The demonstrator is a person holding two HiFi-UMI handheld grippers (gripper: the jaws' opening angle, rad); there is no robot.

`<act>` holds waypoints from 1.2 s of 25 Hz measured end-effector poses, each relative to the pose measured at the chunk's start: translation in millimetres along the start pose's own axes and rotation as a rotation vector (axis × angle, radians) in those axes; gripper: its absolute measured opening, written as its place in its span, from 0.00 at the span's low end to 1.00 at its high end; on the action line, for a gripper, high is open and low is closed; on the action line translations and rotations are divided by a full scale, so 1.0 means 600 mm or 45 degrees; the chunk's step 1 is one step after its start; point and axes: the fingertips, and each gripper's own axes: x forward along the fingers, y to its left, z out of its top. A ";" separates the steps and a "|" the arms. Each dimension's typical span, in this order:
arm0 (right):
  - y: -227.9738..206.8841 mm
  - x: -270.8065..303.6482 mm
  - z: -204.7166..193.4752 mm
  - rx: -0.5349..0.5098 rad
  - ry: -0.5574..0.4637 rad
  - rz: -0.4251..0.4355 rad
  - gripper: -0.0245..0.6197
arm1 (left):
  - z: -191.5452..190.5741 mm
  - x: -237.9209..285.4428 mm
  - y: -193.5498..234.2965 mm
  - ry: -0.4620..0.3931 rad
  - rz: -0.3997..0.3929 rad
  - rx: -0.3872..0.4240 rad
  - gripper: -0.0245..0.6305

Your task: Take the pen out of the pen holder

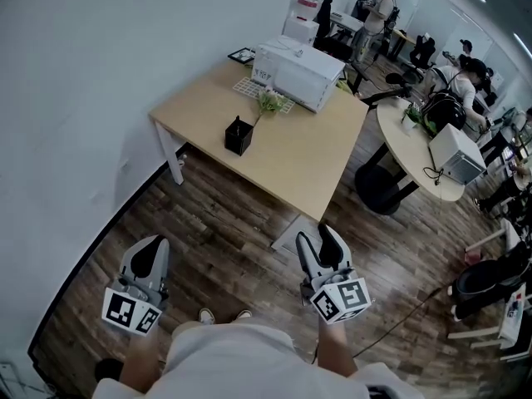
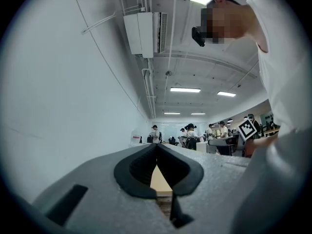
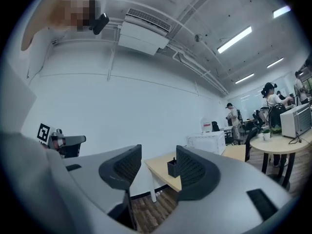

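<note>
A black pen holder point(image 1: 238, 135) stands on the light wooden table point(image 1: 307, 160), near its left side, with a dark pen point(image 1: 237, 121) sticking up out of it. Both grippers are held low over the wood floor, well short of the table. My left gripper point(image 1: 150, 256) point(image 2: 157, 147) has its tips together and nothing between them. My right gripper point(image 1: 320, 241) point(image 3: 158, 152) stands open and empty; in the right gripper view the pen holder point(image 3: 171, 167) shows far off, just beside the right jaw.
A white box point(image 1: 297, 73) and a small plant point(image 1: 268, 100) sit at the table's far end. A round table point(image 1: 416, 152) with a white device point(image 1: 455, 155) stands to the right. A white wall point(image 1: 75, 98) runs along the left. Several people are at desks behind.
</note>
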 end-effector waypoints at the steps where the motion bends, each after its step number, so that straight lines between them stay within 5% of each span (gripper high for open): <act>1: -0.007 -0.001 0.004 -0.001 -0.005 0.004 0.37 | 0.000 0.002 -0.002 0.000 0.003 0.001 0.06; 6: -0.023 0.001 0.002 0.000 -0.006 0.063 0.47 | -0.004 0.010 -0.012 0.001 0.019 0.012 0.06; 10: -0.016 0.011 -0.014 0.014 -0.025 0.117 0.68 | -0.022 0.013 -0.020 0.021 0.029 0.004 0.06; 12: -0.009 0.014 -0.027 0.011 0.001 0.152 0.71 | -0.030 0.016 -0.025 0.031 0.036 -0.004 0.06; 22: -0.042 0.070 -0.068 0.009 0.092 0.159 0.72 | -0.083 0.081 0.000 0.081 0.021 -0.061 0.06; 30: -0.079 0.241 -0.081 -0.036 0.171 0.157 0.72 | -0.127 0.264 0.096 0.042 -0.080 -0.160 0.06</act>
